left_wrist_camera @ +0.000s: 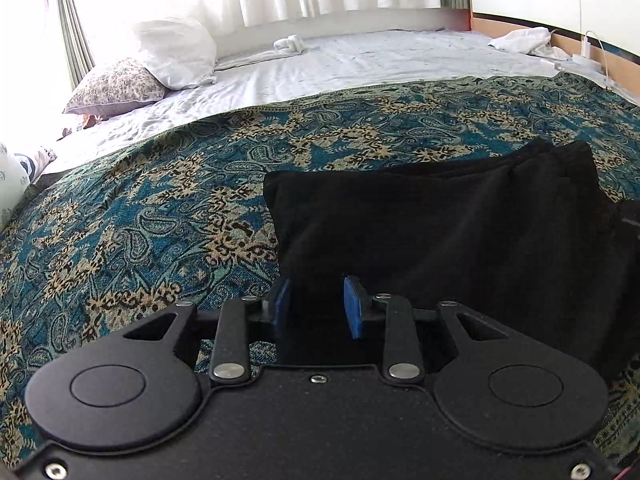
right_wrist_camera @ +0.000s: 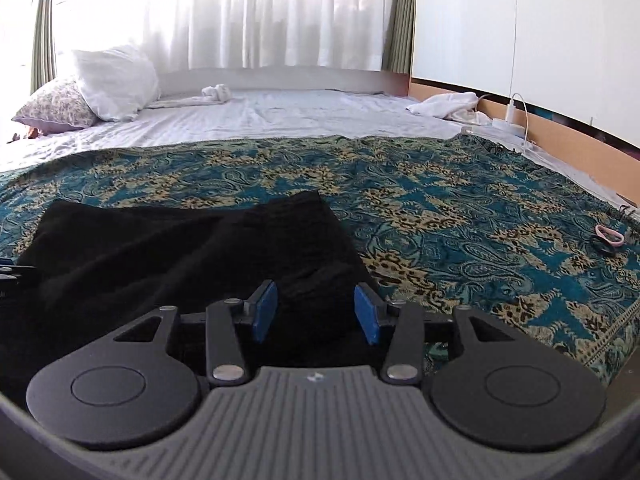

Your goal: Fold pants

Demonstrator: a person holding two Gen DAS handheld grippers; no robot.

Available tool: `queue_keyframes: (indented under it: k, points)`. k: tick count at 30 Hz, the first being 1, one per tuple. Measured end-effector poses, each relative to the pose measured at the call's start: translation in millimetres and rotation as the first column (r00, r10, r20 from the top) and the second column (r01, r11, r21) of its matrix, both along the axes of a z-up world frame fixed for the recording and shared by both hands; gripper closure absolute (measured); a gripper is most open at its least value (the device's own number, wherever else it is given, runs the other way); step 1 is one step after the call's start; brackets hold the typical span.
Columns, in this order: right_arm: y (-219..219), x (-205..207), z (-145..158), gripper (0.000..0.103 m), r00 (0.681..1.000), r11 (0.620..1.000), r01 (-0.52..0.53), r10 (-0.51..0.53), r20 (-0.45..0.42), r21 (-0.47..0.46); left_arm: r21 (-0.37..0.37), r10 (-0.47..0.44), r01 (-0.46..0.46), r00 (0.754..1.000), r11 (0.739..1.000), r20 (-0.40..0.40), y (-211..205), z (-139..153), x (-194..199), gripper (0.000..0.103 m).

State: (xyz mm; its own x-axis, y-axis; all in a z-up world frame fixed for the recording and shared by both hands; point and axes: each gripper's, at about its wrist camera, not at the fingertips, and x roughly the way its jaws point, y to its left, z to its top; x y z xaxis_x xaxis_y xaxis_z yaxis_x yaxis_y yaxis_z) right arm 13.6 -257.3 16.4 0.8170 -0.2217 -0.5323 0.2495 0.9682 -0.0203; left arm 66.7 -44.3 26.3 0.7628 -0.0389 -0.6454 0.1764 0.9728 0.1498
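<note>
While the black pants [left_wrist_camera: 440,232] lay folded on the bedspread [left_wrist_camera: 160,200], both tongs, left [left_wrist_camera: 320,304] and right [right_wrist_camera: 316,312], stood open, seemingly gripping nothing.

a bed [right_wrist_camera: 304,116] carries a teal patterned blanket [right_wrist_camera: 460,216] with black pants [right_wrist_camera: 168,252] and hair ties [right_wrist_camera: 608,238] on it, plus pillows [right_wrist_camera: 116,80] on the white sheet.

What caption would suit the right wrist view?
Open right gripper poised over folded black pants on a paisley bedspread.
</note>
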Motion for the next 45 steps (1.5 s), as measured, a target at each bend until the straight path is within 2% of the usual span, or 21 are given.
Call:
queue_keyframes:
  k: [5, 14, 19, 21, 25, 29, 32, 38, 41, 45]
  points:
    - [-0.1, 0.7, -10.1, 0.037, 0.999, 1.0, -0.009, 0.009, -0.036, 0.007, -0.013, 0.012, -0.012, 1.0, 1.0, -0.003, 1.8, -3.3, 2.6, 0.073]
    - [-13.5, 6.7, -18.8, 0.031, 0.998, 0.995, -0.035, 0.039, -0.05, 0.09, -0.008, 0.015, -0.015, 1.0, 1.0, 0.006, 1.7, -5.4, 2.9, 0.072]
    - [-11.4, 6.3, -17.0, 0.03, 0.997, 0.996, -0.05, 0.054, -0.047, 0.078, -0.02, 0.036, -0.036, 0.999, 0.999, 0.003, 0.8, -2.5, 3.4, 0.071]
    - [-13.1, 2.7, -12.9, 0.029, 0.998, 0.994, -0.054, 0.058, -0.038, 0.09, -0.04, 0.049, -0.049, 0.999, 0.998, -0.007, 3.2, 2.4, 2.0, 0.068]
    - [-15.7, -11.3, -0.8, 0.029, 0.998, 0.992, -0.065, 0.065, 0.009, 0.105, -0.093, 0.058, -0.059, 0.998, 0.994, -0.011, 10.9, 10.9, -9.3, 0.052]
    - [-12.4, -24.2, 14.3, 0.028, 0.996, 0.993, -0.083, 0.08, 0.042, 0.08, -0.106, 0.054, -0.054, 0.999, 0.993, -0.005, 13.6, 18.5, -28.1, 0.041]
    - [-8.2, -32.4, 23.3, 0.024, 0.994, 0.992, -0.102, 0.099, 0.049, 0.069, -0.115, 0.057, -0.056, 0.998, 0.992, 0.004, 13.7, 23.5, -43.5, 0.027]
    - [1.7, -52.3, 27.3, 0.016, 0.989, 0.988, -0.142, 0.139, 0.044, 0.056, -0.133, 0.094, -0.094, 0.996, 0.987, -0.006, 14.9, 24.4, -78.2, 0.018]
    - [6.0, -60.5, 23.8, 0.014, 0.988, 0.987, -0.154, 0.153, 0.019, 0.046, -0.132, 0.105, -0.105, 0.994, 0.986, -0.005, 14.4, 22.0, -95.5, 0.014]
    - [11.7, -65.7, 16.1, 0.013, 0.985, 0.985, -0.169, 0.169, -0.024, 0.029, -0.123, 0.121, -0.125, 0.992, 0.984, -0.043, 11.8, 16.6, -106.1, 0.011]
